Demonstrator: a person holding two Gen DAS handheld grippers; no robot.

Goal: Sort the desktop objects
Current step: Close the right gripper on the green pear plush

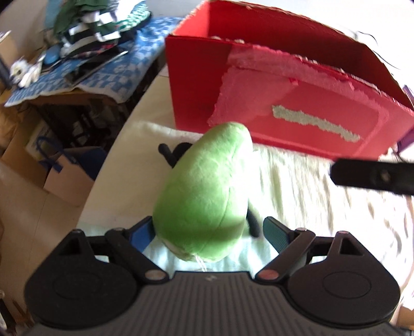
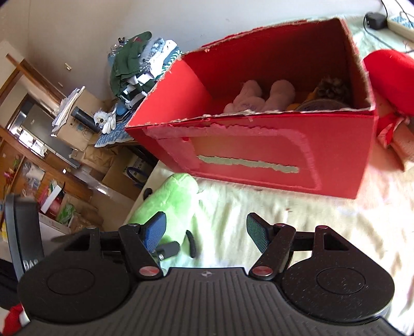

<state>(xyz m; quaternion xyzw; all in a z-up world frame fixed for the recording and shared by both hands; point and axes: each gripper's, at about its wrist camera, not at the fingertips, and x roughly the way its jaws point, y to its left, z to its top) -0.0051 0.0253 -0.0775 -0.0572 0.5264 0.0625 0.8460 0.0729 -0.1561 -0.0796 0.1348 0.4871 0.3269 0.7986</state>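
Note:
A green plush toy (image 1: 204, 188) with thin black limbs lies on the pale cloth-covered table (image 1: 310, 196), in front of a red cardboard box (image 1: 297, 85). My left gripper (image 1: 209, 228) is open with the toy's near end between its fingers; its blue finger pad touches the toy and the teal one stands apart. In the right wrist view the toy (image 2: 173, 201) lies at the left. My right gripper (image 2: 205, 230) is open and empty above the cloth. The red box (image 2: 271, 152) is open on top and holds pink plush items (image 2: 261, 99) and a pine cone (image 2: 332, 89).
A red plush (image 2: 388, 77) lies right of the box. A side table with a blue-white cloth (image 1: 103, 69) and piled clothes (image 1: 90, 23) stands at far left. Cardboard boxes (image 1: 64, 181) sit on the floor past the table's left edge. A charger and cables (image 2: 375, 20) lie at far right.

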